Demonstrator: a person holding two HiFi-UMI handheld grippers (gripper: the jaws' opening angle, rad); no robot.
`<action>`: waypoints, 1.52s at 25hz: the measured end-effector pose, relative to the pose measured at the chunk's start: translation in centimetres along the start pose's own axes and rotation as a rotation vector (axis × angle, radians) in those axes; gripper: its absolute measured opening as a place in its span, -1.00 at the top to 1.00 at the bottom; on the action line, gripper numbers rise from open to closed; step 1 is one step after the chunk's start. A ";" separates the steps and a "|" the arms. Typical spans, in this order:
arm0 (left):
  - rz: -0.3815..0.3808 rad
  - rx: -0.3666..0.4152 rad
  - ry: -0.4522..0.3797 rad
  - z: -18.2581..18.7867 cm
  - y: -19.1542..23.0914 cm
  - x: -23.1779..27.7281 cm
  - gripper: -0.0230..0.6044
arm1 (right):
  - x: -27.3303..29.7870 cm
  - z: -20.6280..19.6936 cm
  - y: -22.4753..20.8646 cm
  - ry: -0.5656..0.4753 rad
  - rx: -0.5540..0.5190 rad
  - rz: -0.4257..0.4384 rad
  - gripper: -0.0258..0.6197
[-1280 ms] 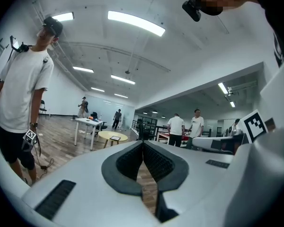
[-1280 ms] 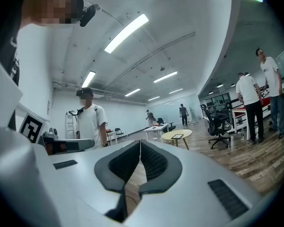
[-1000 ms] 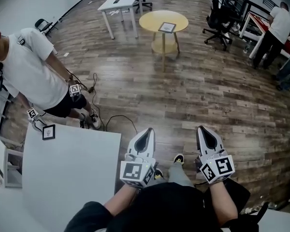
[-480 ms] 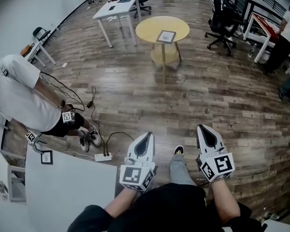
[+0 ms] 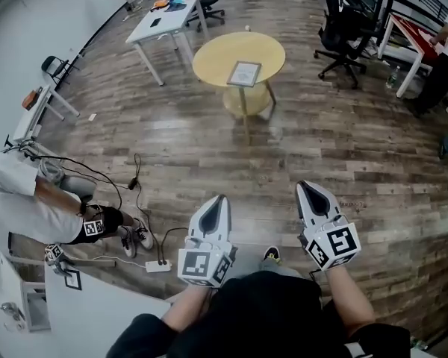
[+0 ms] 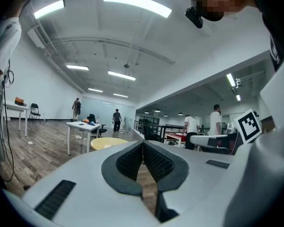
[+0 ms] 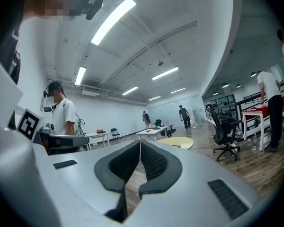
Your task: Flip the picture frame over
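The left hand-held gripper (image 5: 219, 200) and the right hand-held gripper (image 5: 308, 189) were held level, each with its jaws closed together and nothing between them. The picture frame (image 5: 244, 74) was seen lying flat on the round worktop (image 5: 209, 60), well ahead of both, across open floor (image 5: 209, 140). If the jaws were not opened on arrival, the frame's edge could not be taken, and it might be pushed off the rim.

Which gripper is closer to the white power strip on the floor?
Left. The left gripper is just right of the power strip in the head view; the right gripper is farther right, beyond the left one.
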State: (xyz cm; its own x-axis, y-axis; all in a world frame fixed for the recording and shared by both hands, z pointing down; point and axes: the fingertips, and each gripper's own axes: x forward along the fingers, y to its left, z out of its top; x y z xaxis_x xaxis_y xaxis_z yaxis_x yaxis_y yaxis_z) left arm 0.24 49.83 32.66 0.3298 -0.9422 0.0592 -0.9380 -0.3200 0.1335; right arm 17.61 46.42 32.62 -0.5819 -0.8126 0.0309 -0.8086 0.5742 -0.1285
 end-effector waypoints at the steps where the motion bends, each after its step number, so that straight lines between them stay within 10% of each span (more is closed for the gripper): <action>1: 0.005 0.002 0.003 0.1 0.5 1.3 0.85 | 1.2 0.0 -0.8 0.001 0.006 0.001 0.86; 25: -0.123 -0.020 0.054 2.0 22.8 37.8 0.85 | 40.7 -1.3 -14.3 0.118 0.042 -0.039 0.86; 38: -0.130 -0.039 0.117 1.7 29.3 50.7 0.85 | 52.7 -3.7 -21.2 0.233 0.062 -0.079 0.86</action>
State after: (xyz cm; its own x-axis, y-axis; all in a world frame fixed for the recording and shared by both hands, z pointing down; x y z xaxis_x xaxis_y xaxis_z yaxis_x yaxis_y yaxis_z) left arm -10.74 -7.48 37.90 0.4604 -0.8744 0.1533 -0.8825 -0.4320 0.1861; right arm 3.78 -8.23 40.64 -0.5276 -0.8054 0.2700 -0.8495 0.4971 -0.1769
